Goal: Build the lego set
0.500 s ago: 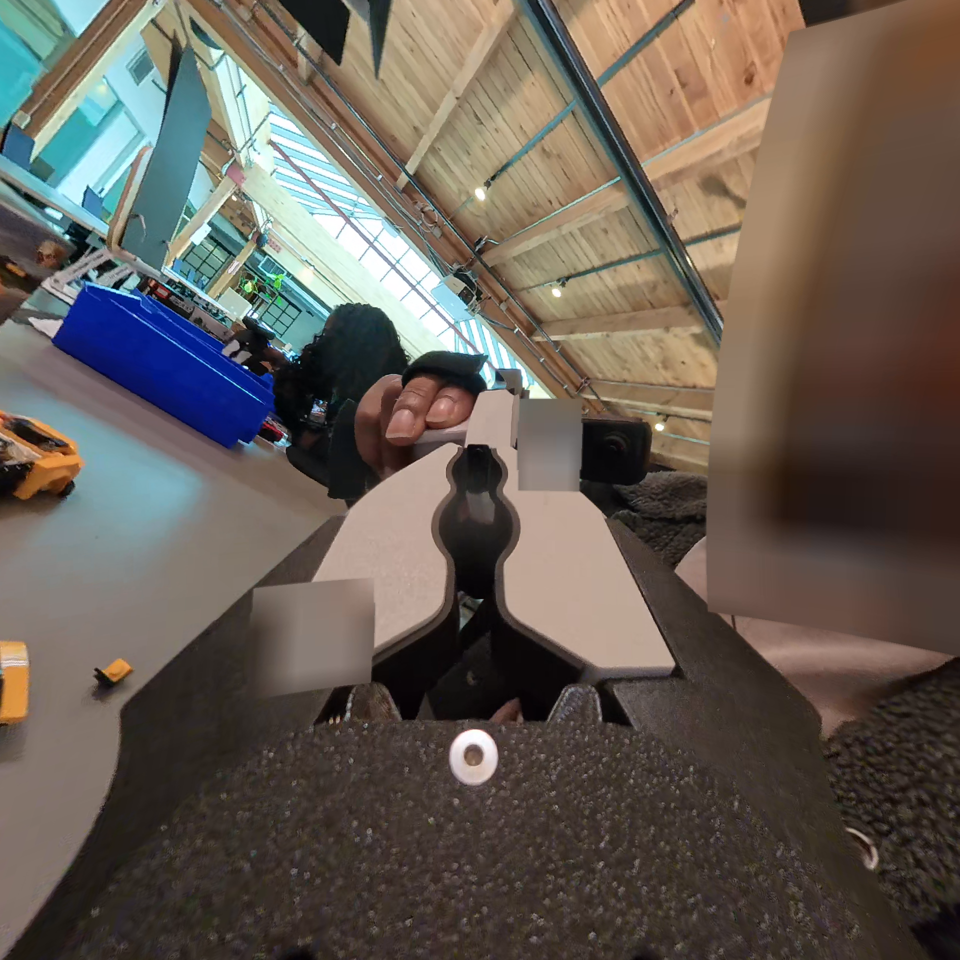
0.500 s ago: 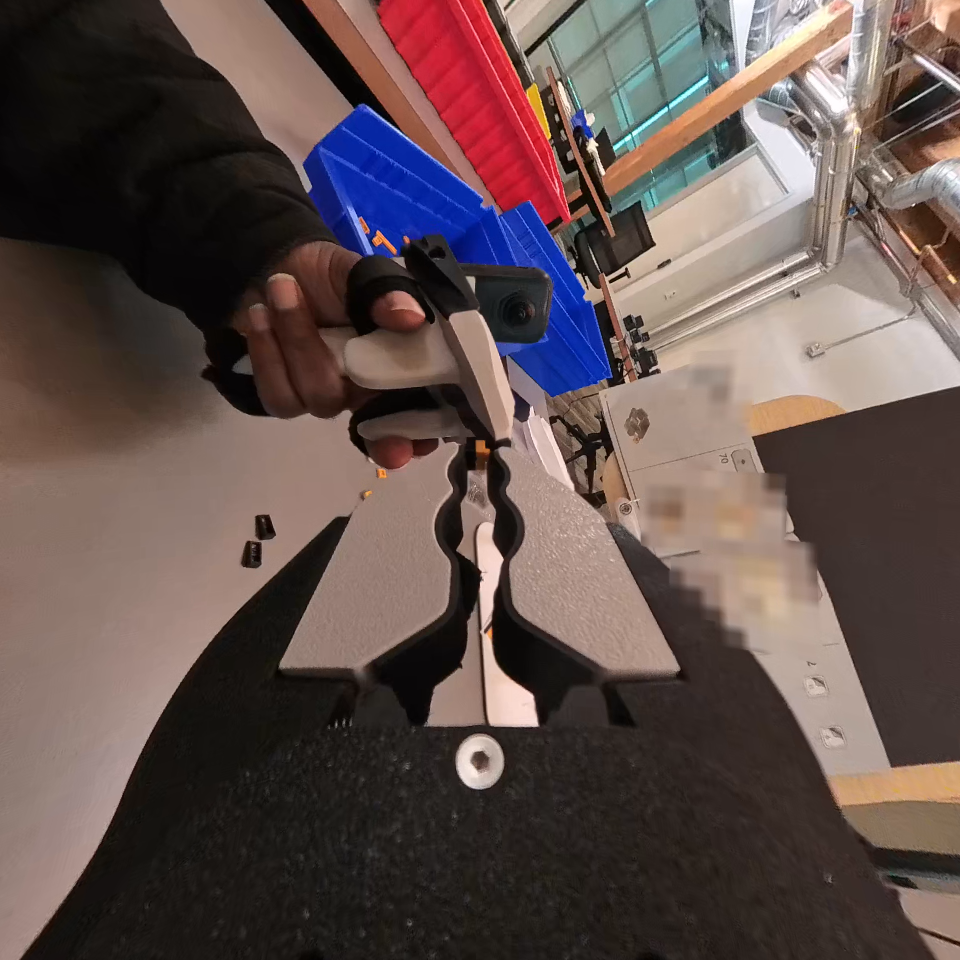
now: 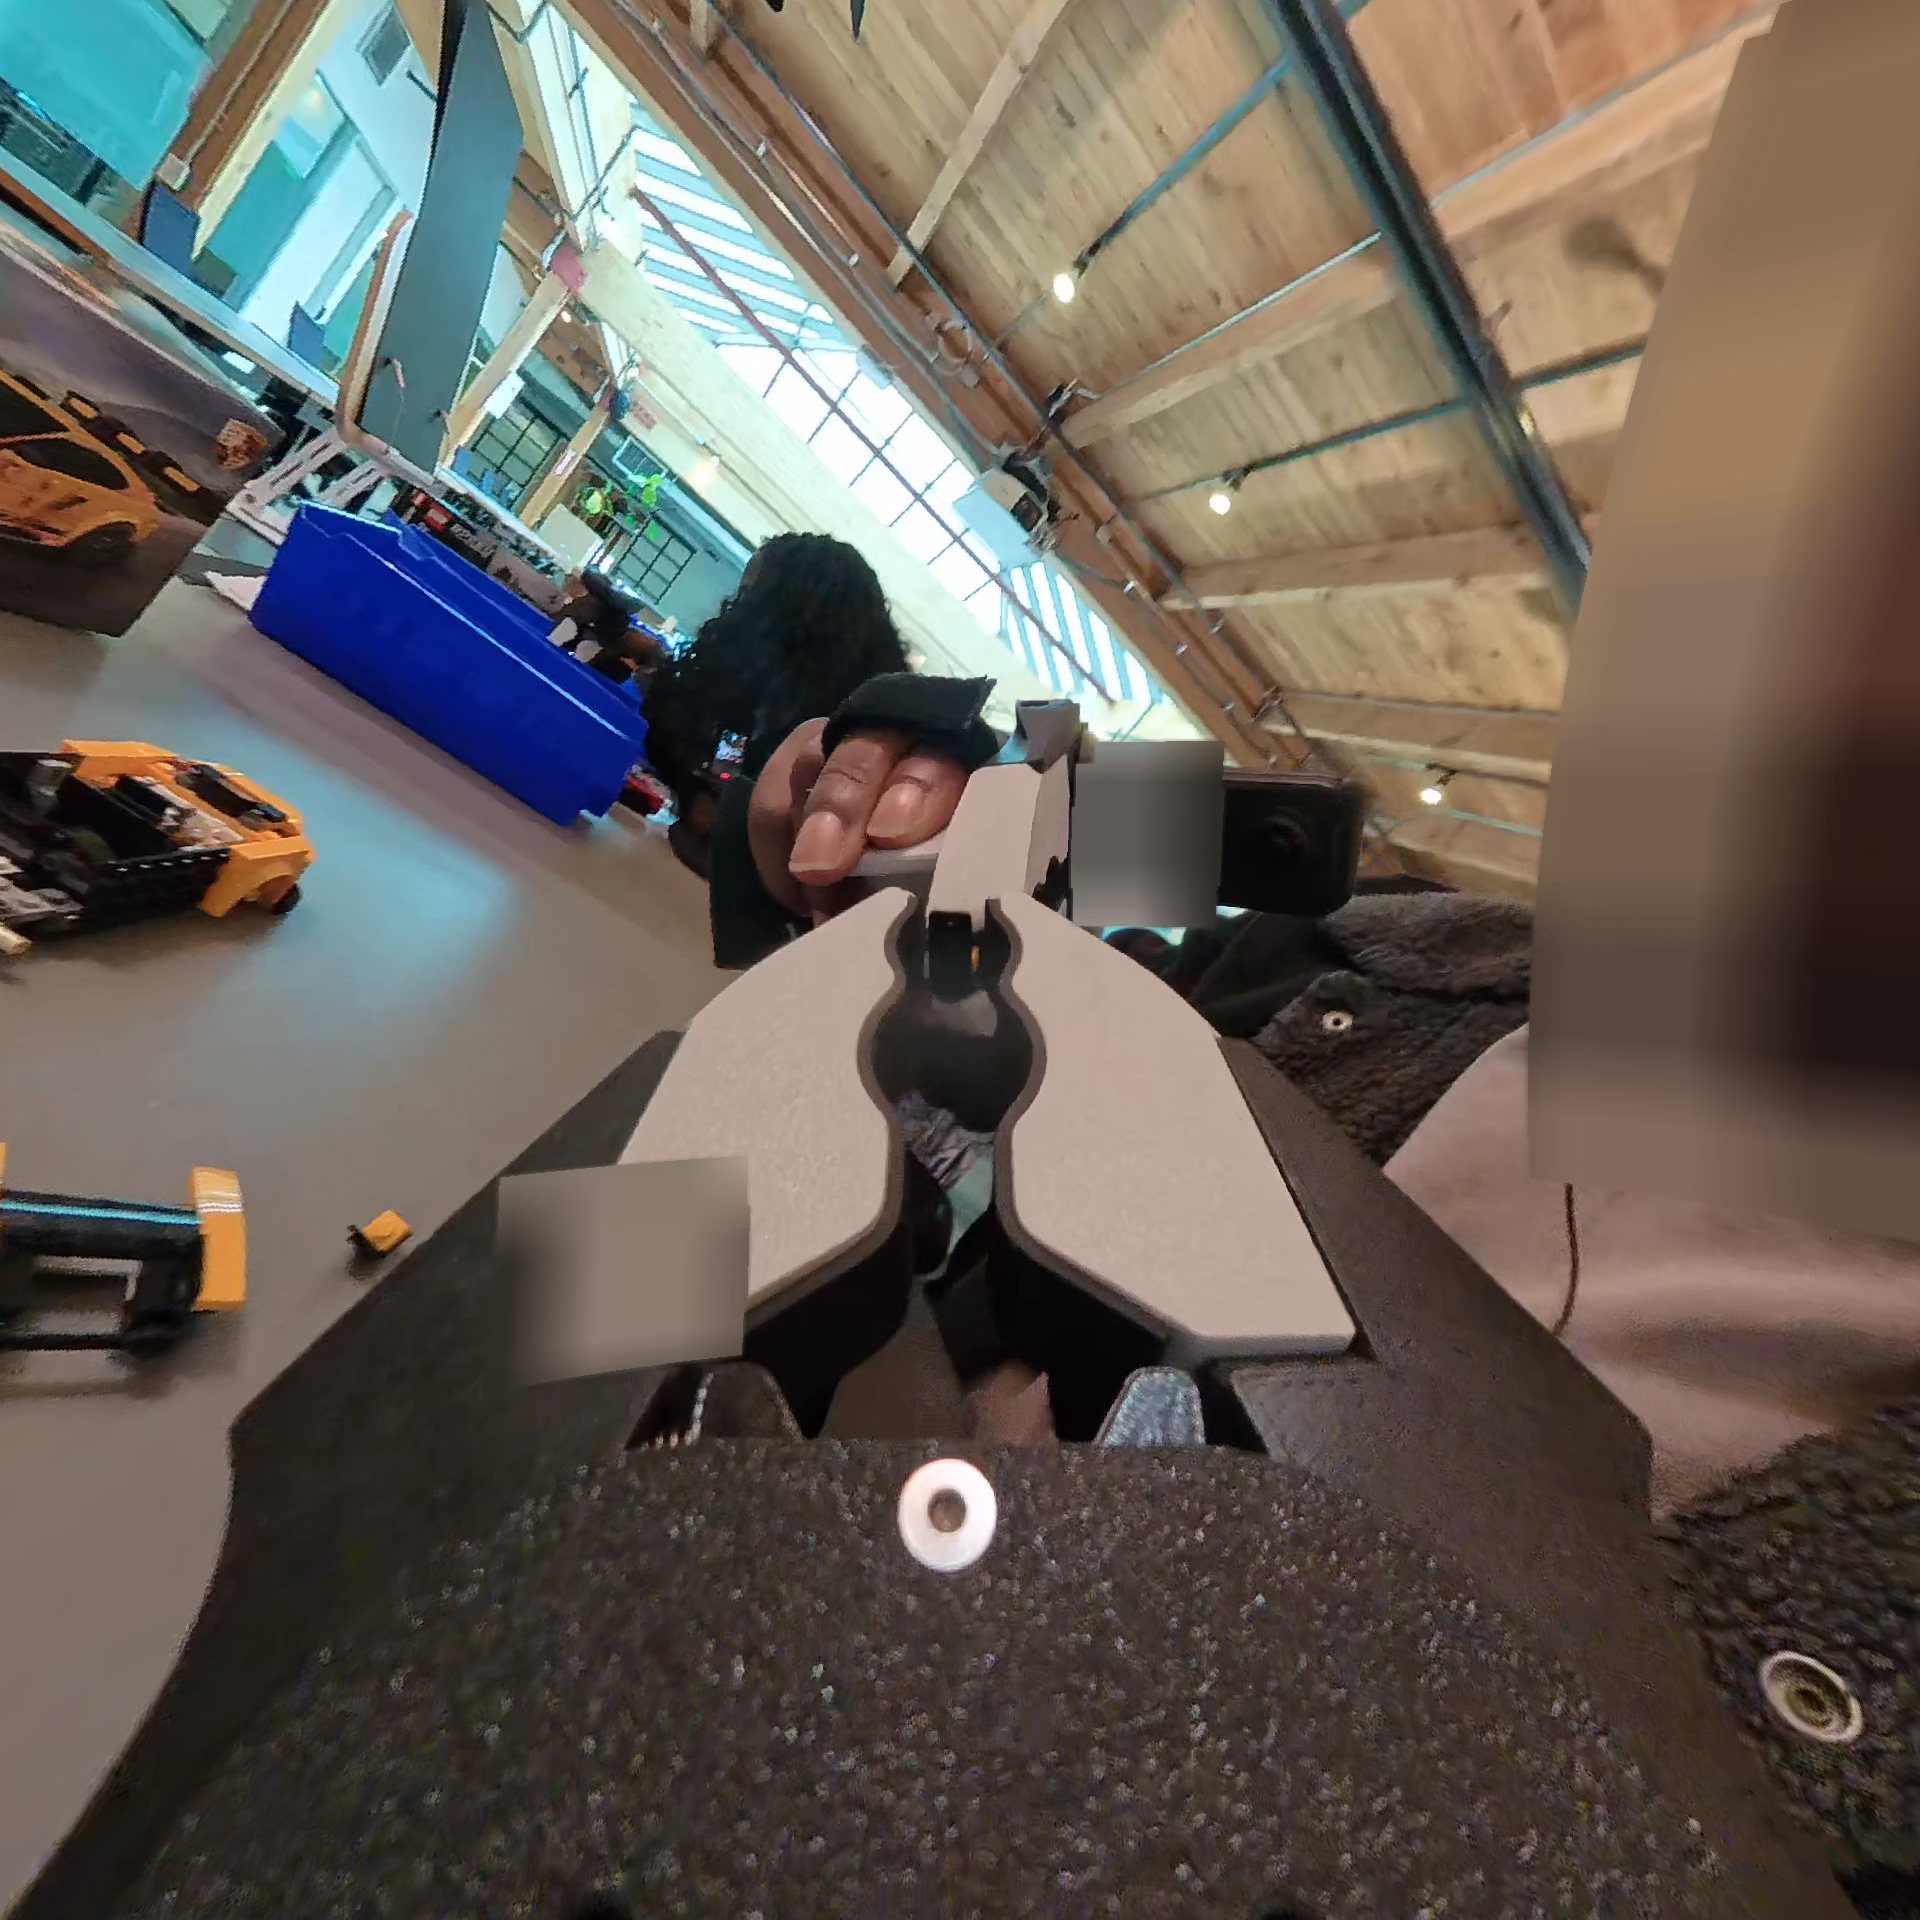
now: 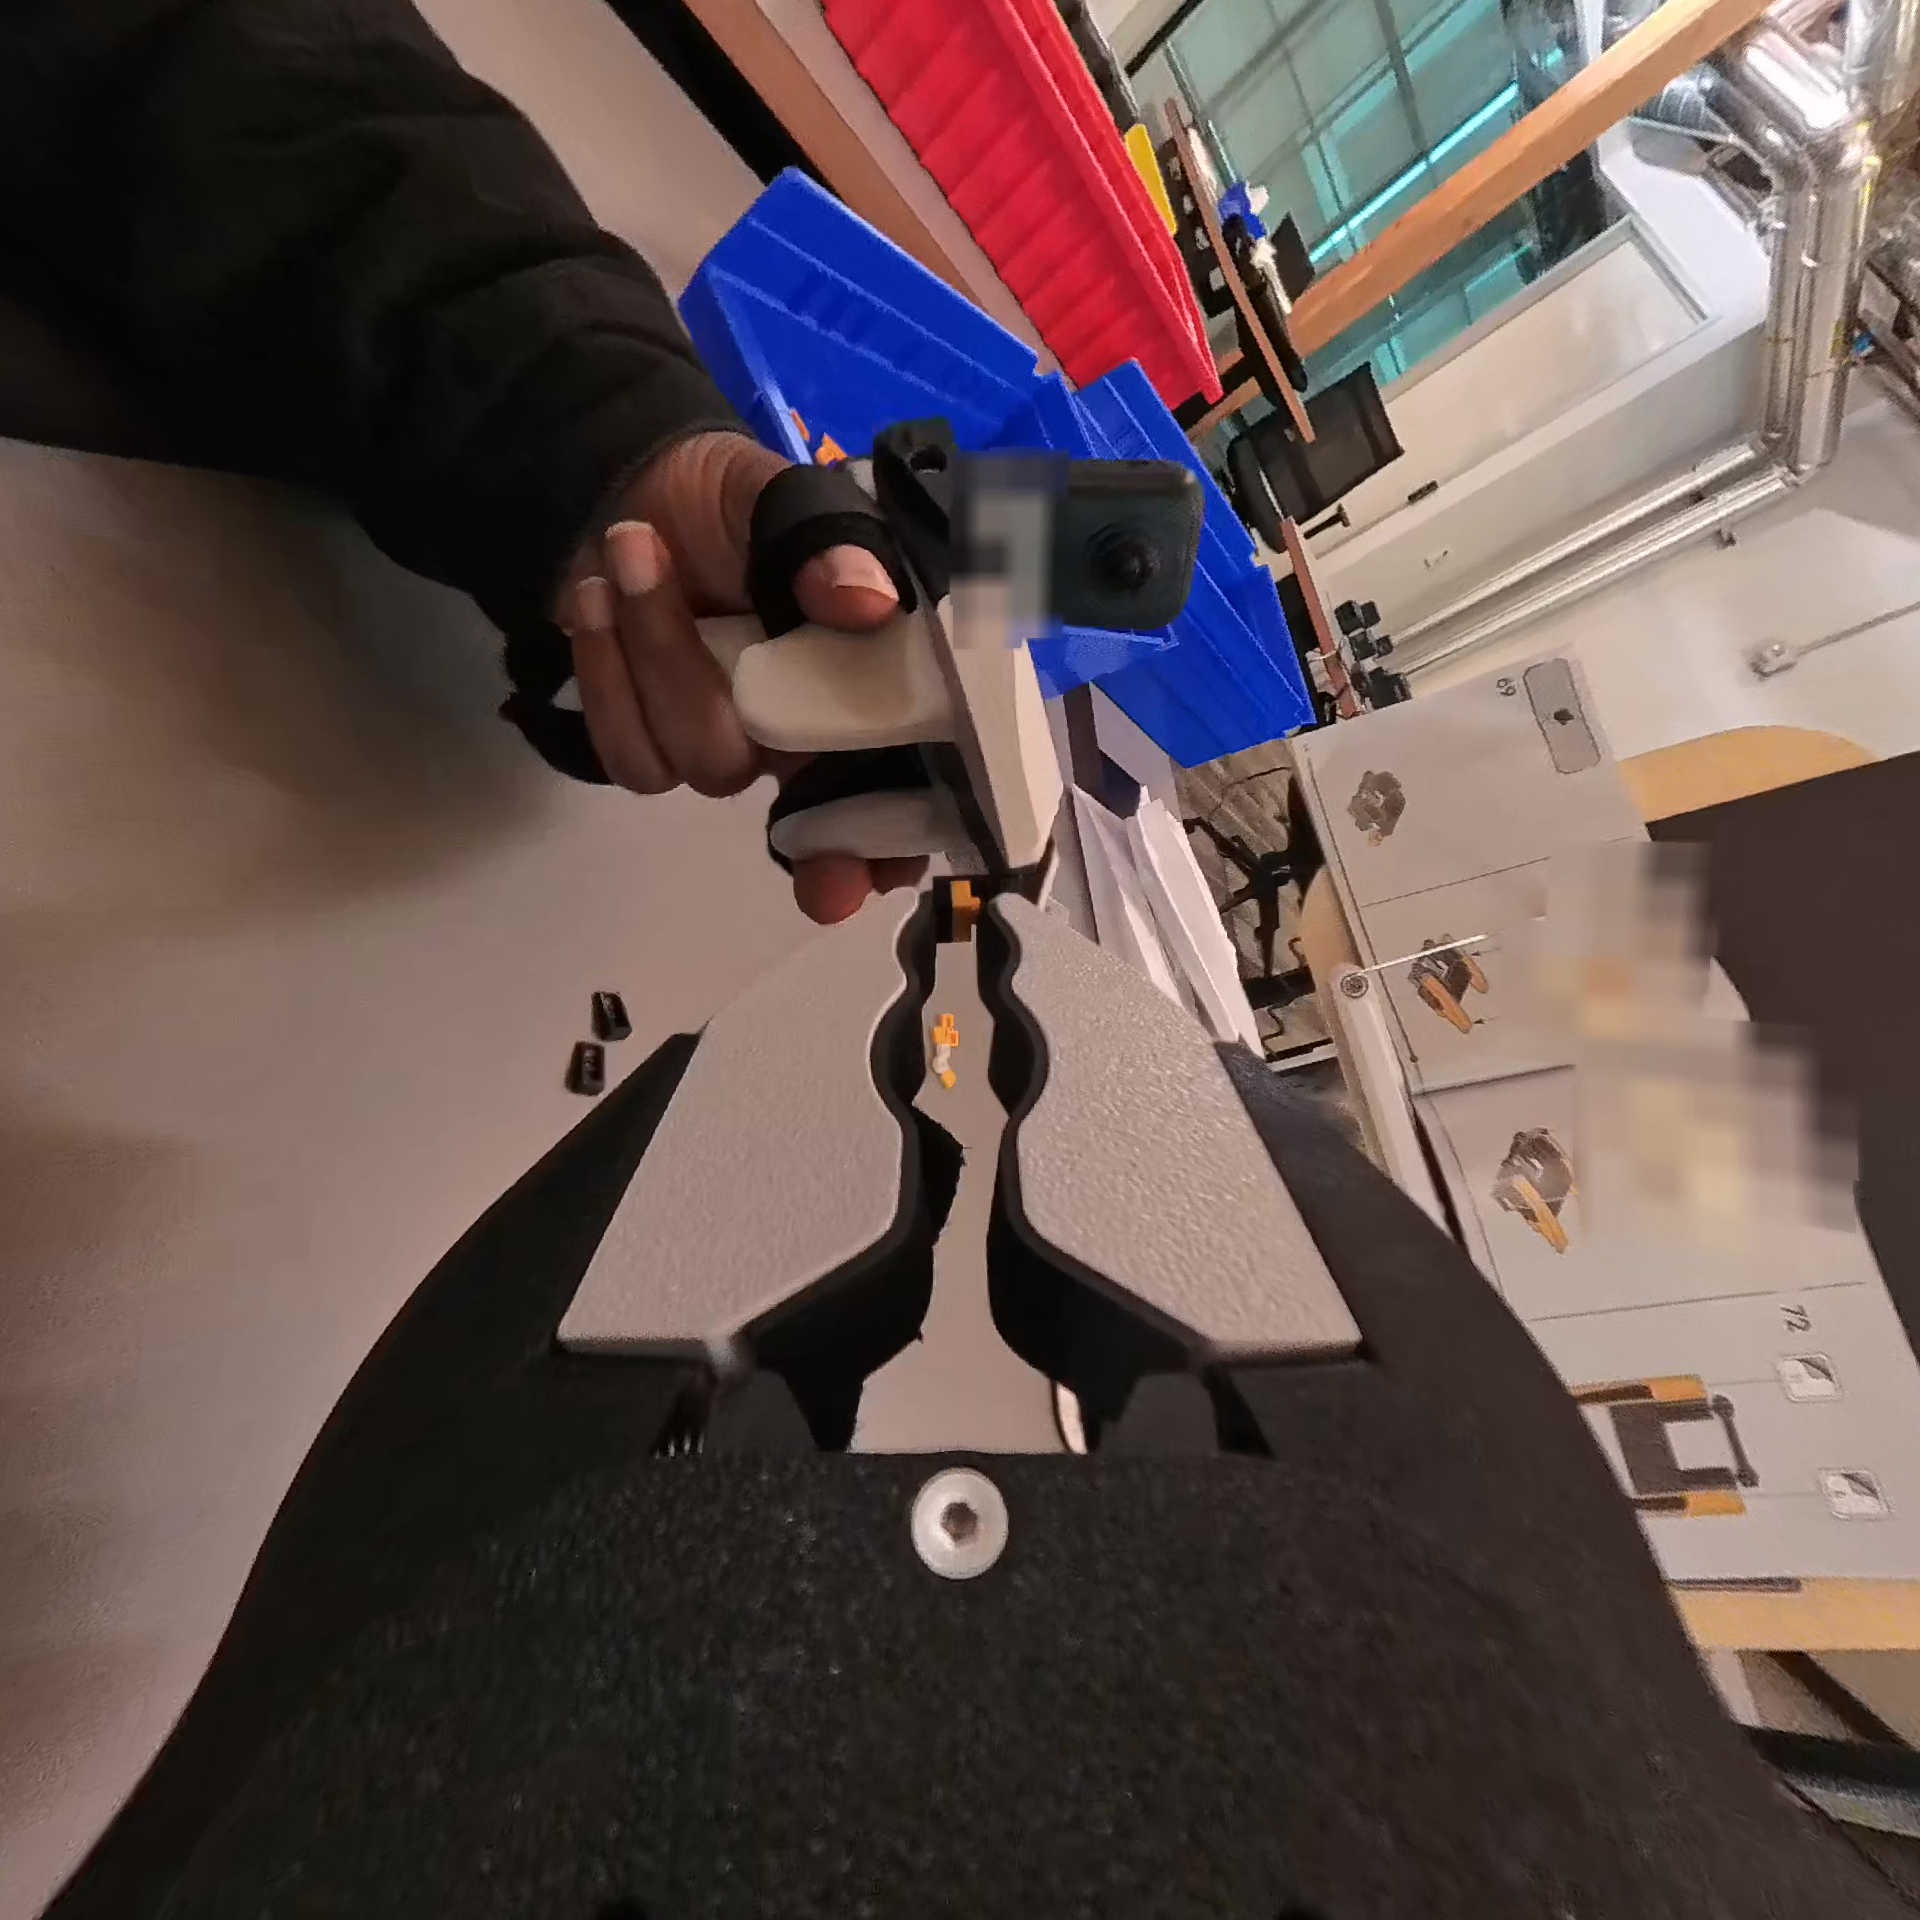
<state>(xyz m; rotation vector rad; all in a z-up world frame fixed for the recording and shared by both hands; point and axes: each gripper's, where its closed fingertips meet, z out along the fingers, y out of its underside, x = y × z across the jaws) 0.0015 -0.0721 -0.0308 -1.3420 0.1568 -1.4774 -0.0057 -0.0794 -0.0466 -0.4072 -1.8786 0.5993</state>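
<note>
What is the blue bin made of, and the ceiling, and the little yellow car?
The blue bin looks like moulded plastic: one even colour with a smooth, slightly shiny wall. The ceiling looks like bare wood: pale planks and beams with visible grain. The yellow and black car seems to be hard plastic bricks, glossy and blocky, though it is too far off to be sure.

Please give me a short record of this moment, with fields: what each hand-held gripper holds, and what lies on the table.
left hand-held gripper: shut on a small black piece
right hand-held gripper: shut on a small black and orange piece
meeting: the two tips face each other, nearly touching
table: part-built orange and black car, black and orange subassembly, loose orange bit, blue bin
beside right gripper: open instruction booklet, two small black pieces
</note>
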